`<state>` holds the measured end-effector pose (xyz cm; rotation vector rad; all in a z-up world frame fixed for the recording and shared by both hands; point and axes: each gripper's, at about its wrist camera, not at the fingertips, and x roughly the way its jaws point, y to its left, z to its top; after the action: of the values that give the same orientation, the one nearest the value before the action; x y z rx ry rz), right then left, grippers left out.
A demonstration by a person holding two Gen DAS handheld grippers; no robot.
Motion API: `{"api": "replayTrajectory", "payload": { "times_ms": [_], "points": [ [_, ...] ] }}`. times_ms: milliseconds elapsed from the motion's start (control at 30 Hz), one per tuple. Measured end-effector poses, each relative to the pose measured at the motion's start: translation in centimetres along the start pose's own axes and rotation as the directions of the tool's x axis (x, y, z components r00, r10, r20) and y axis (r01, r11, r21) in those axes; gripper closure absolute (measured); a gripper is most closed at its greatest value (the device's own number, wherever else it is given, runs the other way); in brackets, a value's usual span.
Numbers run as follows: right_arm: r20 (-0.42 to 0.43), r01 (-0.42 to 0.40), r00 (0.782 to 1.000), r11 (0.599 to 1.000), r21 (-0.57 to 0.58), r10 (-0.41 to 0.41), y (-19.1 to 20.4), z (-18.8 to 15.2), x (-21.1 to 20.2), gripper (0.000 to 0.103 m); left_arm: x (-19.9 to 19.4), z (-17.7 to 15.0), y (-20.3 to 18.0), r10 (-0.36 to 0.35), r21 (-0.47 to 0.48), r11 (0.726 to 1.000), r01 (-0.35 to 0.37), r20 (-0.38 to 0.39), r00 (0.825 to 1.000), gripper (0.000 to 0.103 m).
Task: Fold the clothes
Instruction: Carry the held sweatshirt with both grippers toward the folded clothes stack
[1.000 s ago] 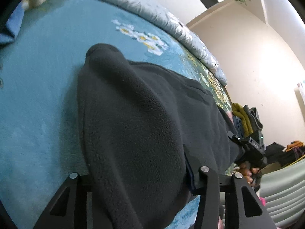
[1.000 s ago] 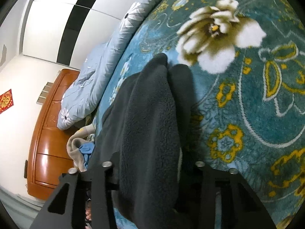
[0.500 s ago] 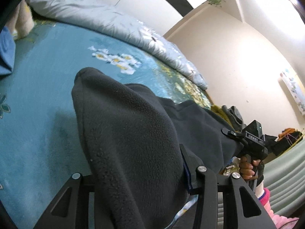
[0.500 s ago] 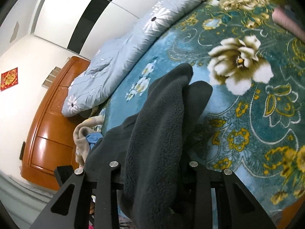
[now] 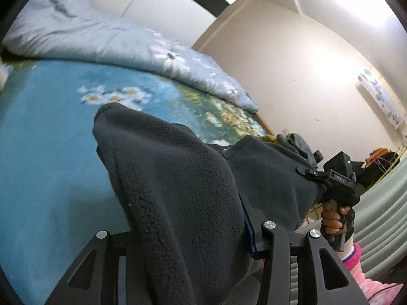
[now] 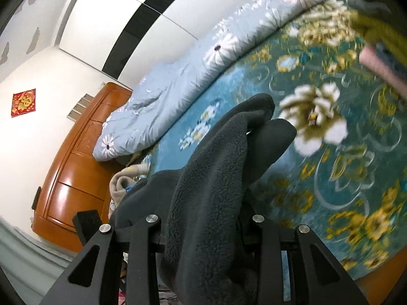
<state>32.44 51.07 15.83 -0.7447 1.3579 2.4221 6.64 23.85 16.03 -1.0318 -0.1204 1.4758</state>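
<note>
garment: dark fleece garment (image 5: 178, 190), raised over the bed (image 5: 51, 152) | handling: soft, thick, limp, probably light; best held at edge corners | axis: long side spans between the grippers, free end drooping forward | left gripper (image 5: 183, 231): clamped on fleece | right gripper (image 6: 206, 218): jaws have just been closing, fleece bunched between them
</note>
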Motion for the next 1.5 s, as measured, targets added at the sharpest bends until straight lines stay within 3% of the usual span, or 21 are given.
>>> {"api": "replayTrajectory", "payload": {
  "times_ms": [233, 367, 533, 733, 933, 1000, 1167, 1233, 1300, 1500],
  "points": [
    [0.076, 0.076, 0.995, 0.995, -0.063, -0.071, 1.1, 6.2, -6.2, 0.067, 3.7, 5.9, -6.7, -0.088, 0.097, 0.992, 0.084, 0.043, 0.995, 0.057],
    [0.158, 0.117, 0.983, 0.986, -0.119, -0.097, 2.3, 10.4, -11.4, 0.068, 5.8, 10.0, -11.6, -0.17, 0.162, 0.975, 0.154, 0.089, 0.981, 0.057],
    [0.27, 0.183, 0.951, 0.978, -0.099, -0.15, 0.8, 16.1, -18.5, 0.069, 10.9, 15.3, -19.4, -0.242, 0.284, 0.935, 0.21, 0.08, 0.967, 0.057],
    [0.365, 0.28, 0.898, 0.959, -0.041, -0.247, -4.7, 22.0, -25.8, 0.069, 20.0, 18.4, -27.5, -0.317, 0.315, 0.903, 0.293, 0.028, 0.948, 0.057],
    [0.487, 0.31, 0.832, 0.951, -0.012, -0.265, -11.6, 25.4, -32.7, 0.069, 28.5, 16.7, -31.6, -0.435, 0.248, 0.871, 0.423, -0.009, 0.901, 0.058],
    [0.517, 0.288, 0.815, 0.957, 0.031, -0.262, -15.3, 25.4, -34.0, 0.069, 31.0, 14.7, -31.4, -0.439, 0.232, 0.871, 0.434, -0.031, 0.898, 0.058],
    [0.455, 0.237, 0.834, 0.947, 0.215, -0.312, -27.2, 22.8, -31.9, 0.069, 37.0, 9.8, -29.0, -0.382, 0.161, 0.9, 0.404, -0.153, 0.912, 0.058],
    [0.464, 0.163, 0.842, 0.95, 0.268, -0.276, -31.2, 21.4, -31.5, 0.066, 37.8, 8.5, -28.3, -0.378, 0.155, 0.9, 0.407, -0.186, 0.907, 0.058],
    [0.516, 0.063, 0.832, 0.958, 0.279, -0.205, -34.0, 20.1, -31.8, 0.063, 37.7, 7.5, -28.4, -0.381, 0.164, 0.895, 0.414, -0.201, 0.902, 0.058],
    [0.543, -0.024, 0.818, 0.931, 0.364, -0.191, -38.3, 18.6, -31.1, 0.052, 37.4, 6.1, -30.4, -0.333, 0.255, 0.892, 0.374, -0.189, 0.924, 0.057]
  ]
}}
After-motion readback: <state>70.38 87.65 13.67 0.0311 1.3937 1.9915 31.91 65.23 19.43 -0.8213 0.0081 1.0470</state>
